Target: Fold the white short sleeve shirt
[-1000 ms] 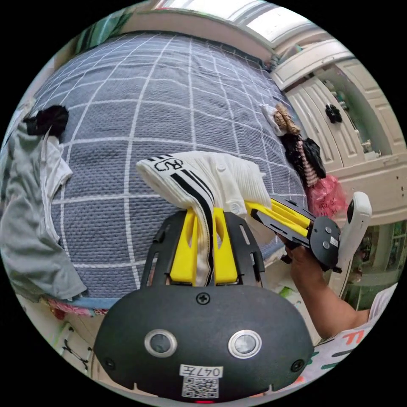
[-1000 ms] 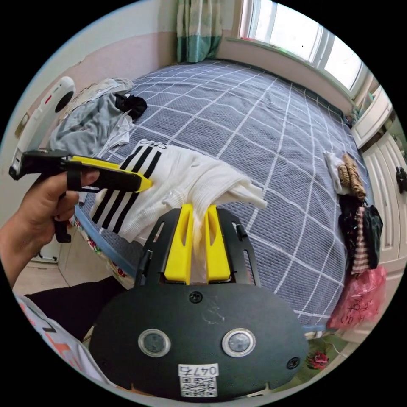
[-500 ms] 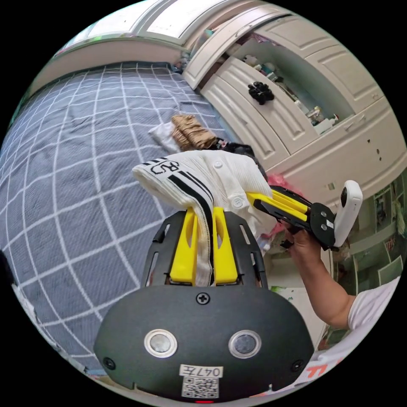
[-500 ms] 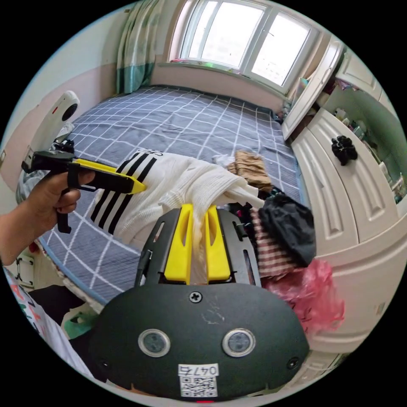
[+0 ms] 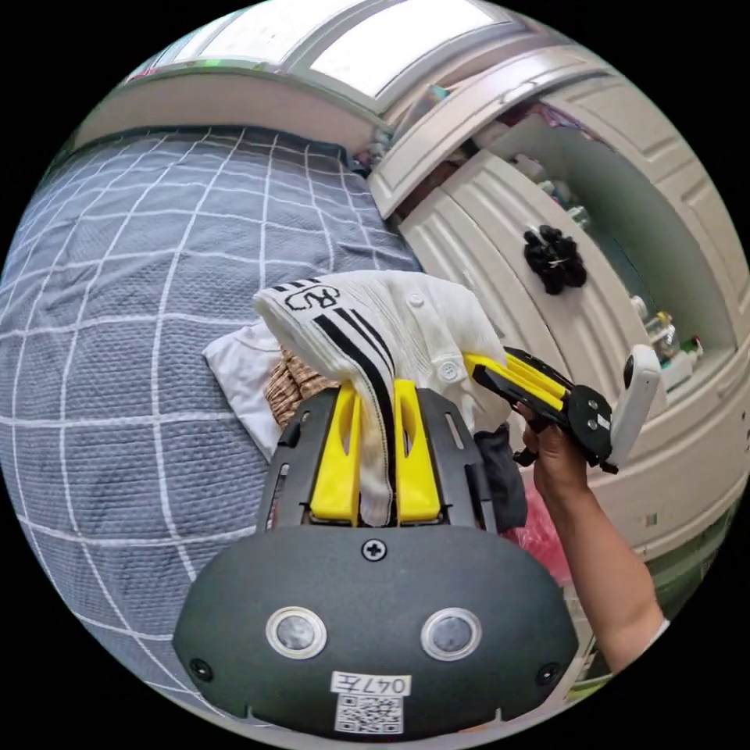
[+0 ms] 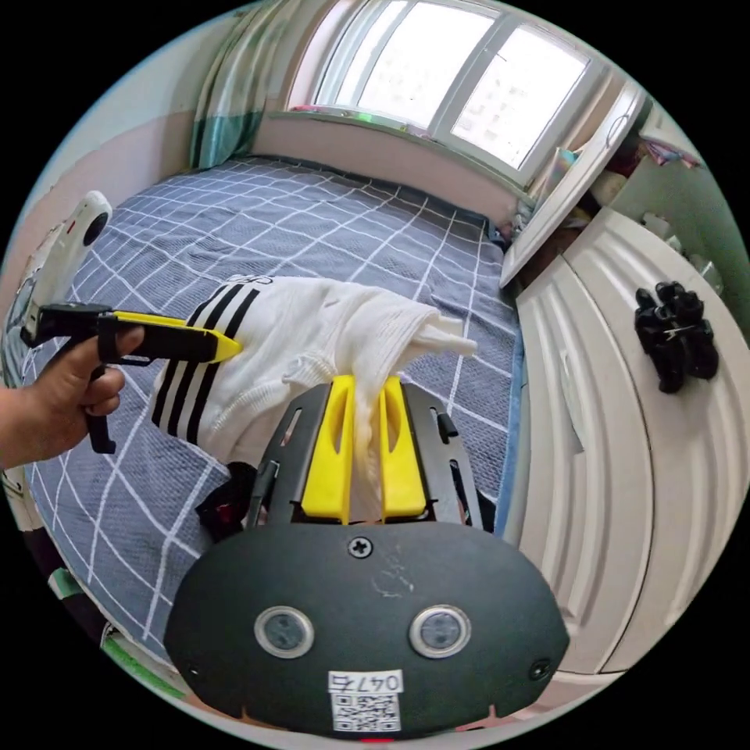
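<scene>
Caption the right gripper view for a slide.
Both claws, right and left, hold the folded white shirt above the bed.

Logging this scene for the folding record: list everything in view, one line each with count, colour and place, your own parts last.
white shirt: one, white with black stripes, held above the bed between both tongs
bed cover: one, grey with white grid, under the shirt
clothes pile: white and tan pieces, on the bed beneath the shirt
cabinet: one, white, beside the bed
window: one, bright, beyond the bed
left tongs: yellow, shut on the shirt
right tongs: yellow, shut on the shirt
</scene>
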`<action>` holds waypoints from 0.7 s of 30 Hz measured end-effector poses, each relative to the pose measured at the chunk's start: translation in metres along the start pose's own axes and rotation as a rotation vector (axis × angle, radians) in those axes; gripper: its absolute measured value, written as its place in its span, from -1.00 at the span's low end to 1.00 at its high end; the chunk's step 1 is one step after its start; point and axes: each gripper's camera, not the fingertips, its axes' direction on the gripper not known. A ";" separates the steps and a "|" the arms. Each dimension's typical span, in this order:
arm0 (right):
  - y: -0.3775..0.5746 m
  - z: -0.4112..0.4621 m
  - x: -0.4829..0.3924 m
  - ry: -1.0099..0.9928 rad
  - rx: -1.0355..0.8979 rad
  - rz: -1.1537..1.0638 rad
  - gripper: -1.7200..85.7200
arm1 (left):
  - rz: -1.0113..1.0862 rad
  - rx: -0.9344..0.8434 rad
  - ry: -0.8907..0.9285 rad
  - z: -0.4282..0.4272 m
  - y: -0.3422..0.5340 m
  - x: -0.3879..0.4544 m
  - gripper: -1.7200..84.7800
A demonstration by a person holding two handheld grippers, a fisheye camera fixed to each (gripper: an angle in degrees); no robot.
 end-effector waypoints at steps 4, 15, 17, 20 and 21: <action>0.016 0.065 0.020 -0.022 -0.196 0.108 -0.85 | -0.052 -0.084 -0.072 0.033 0.001 -0.026 -0.65; 0.040 0.042 0.043 -0.112 -0.109 0.279 -0.96 | 0.283 -0.057 -0.154 0.033 0.000 0.004 -0.98; 0.047 0.081 0.033 -0.141 -0.269 0.295 -0.98 | 0.215 -0.225 -0.205 0.068 0.001 -0.013 -0.98; 0.065 0.105 0.020 -0.113 -0.381 0.281 -0.98 | 0.195 -0.339 -0.160 0.086 0.019 -0.046 -0.98; 0.067 0.104 0.019 -0.098 -0.376 0.276 -0.98 | 0.211 -0.321 -0.104 0.077 0.023 -0.057 -0.98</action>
